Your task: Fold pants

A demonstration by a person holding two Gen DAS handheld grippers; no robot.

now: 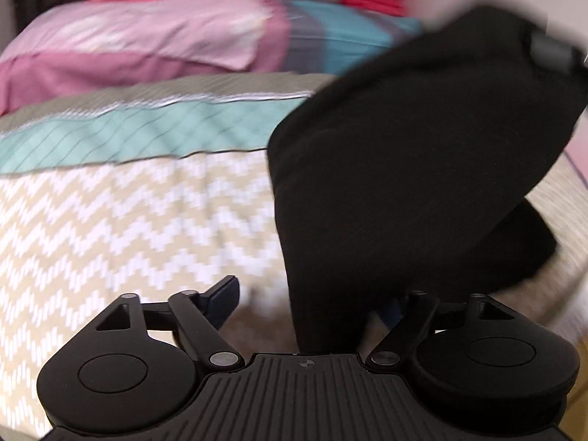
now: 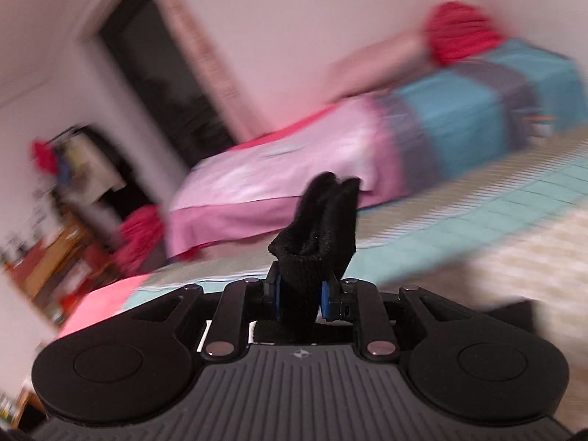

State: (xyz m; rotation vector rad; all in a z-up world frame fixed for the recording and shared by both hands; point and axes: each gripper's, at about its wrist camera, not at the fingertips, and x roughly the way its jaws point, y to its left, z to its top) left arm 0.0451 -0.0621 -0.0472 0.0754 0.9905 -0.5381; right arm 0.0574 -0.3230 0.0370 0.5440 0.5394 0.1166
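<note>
The black pants (image 1: 404,147) hang in a big fold over the bed in the left wrist view, lifted toward the upper right. My left gripper (image 1: 308,294) is open. Its left finger (image 1: 220,301) is bare and apart from the cloth, and the pants drape down over its right finger and hide it. In the right wrist view my right gripper (image 2: 301,294) is shut on a bunched edge of the pants (image 2: 319,228), which sticks up between the blue pads (image 2: 325,301). Both views are blurred by motion.
The bed has a beige and white zigzag blanket (image 1: 128,228) with a teal quilted band (image 1: 110,136). A pink pillow (image 1: 147,36) and a teal and grey one (image 2: 477,110) lie at the head. A dark doorway (image 2: 154,73) and cluttered shelves (image 2: 55,239) stand at the left.
</note>
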